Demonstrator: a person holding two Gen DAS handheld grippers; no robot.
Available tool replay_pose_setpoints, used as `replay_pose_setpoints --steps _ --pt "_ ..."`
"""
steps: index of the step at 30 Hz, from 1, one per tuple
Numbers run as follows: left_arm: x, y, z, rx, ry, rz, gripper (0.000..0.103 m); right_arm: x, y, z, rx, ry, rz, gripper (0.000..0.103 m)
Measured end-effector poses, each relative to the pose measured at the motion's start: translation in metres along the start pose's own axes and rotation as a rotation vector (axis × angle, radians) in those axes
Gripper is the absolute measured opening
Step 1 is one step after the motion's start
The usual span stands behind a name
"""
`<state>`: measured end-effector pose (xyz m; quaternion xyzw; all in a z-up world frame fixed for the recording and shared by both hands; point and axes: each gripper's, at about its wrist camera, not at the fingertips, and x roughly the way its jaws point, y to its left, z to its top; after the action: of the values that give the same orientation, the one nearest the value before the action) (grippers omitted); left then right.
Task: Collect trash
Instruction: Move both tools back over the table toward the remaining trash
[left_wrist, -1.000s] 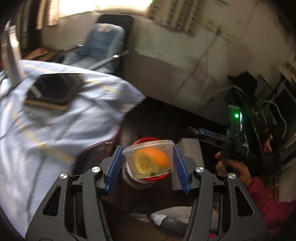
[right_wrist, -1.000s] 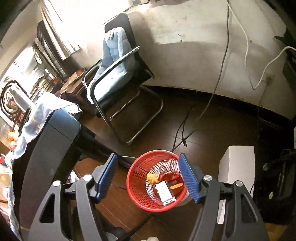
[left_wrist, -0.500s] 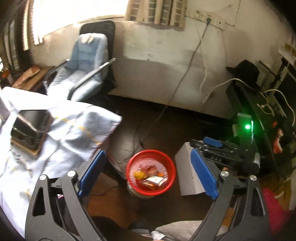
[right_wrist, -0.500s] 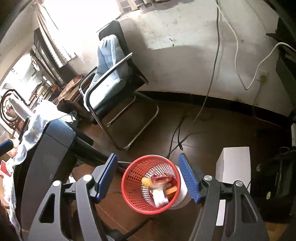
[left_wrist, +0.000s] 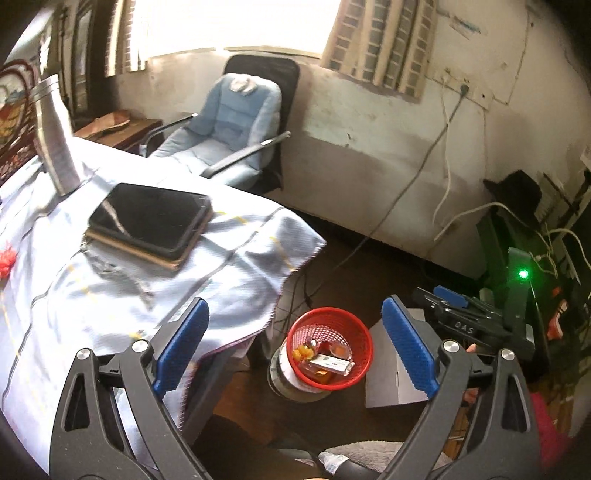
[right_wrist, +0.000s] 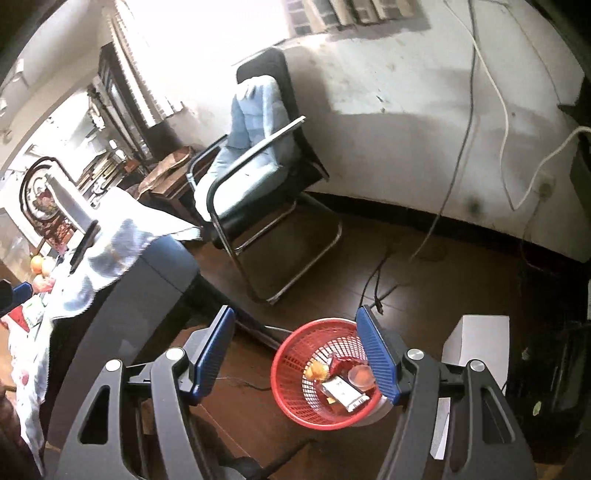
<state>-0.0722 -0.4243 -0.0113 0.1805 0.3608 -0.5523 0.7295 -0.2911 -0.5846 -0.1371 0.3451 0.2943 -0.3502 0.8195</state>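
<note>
A red mesh trash basket (left_wrist: 330, 349) stands on the floor beside the table; it also shows in the right wrist view (right_wrist: 325, 373). In it lie a clear plastic cup with orange fruit (right_wrist: 360, 375), wrappers (right_wrist: 341, 393) and orange scraps (left_wrist: 302, 352). My left gripper (left_wrist: 295, 350) is open and empty, high above the basket. My right gripper (right_wrist: 297, 356) is open and empty, above the basket's left rim; its body also shows in the left wrist view (left_wrist: 465, 325). A red scrap (left_wrist: 5, 260) lies on the tablecloth at the far left.
The table with a pale blue cloth (left_wrist: 110, 266) carries a black tablet on a book (left_wrist: 147, 221) and a steel bottle (left_wrist: 55, 136). A blue office chair (left_wrist: 229, 129) stands by the wall. A white box (left_wrist: 395, 369) sits right of the basket. Cables run along the floor (right_wrist: 380, 288).
My left gripper opened and let go of the plastic cup with orange fruit, which now lies in the red basket. The left gripper then rose and turned toward the table. The right gripper stayed open.
</note>
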Motion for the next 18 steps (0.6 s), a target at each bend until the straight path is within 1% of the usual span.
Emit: replay_pose_setpoints --steps 7,11,18 --pt "-0.026 0.023 -0.010 -0.055 -0.044 0.020 0.091 -0.018 0.032 0.007 -0.074 -0.026 0.017 0.068" --pt "-0.042 0.037 -0.014 -0.088 -0.073 0.030 0.092 -0.030 0.050 0.009 -0.115 -0.044 0.019 0.071" --pt "-0.073 0.080 -0.030 -0.181 -0.126 0.068 0.093 -0.044 0.089 0.009 -0.191 -0.061 0.043 0.076"
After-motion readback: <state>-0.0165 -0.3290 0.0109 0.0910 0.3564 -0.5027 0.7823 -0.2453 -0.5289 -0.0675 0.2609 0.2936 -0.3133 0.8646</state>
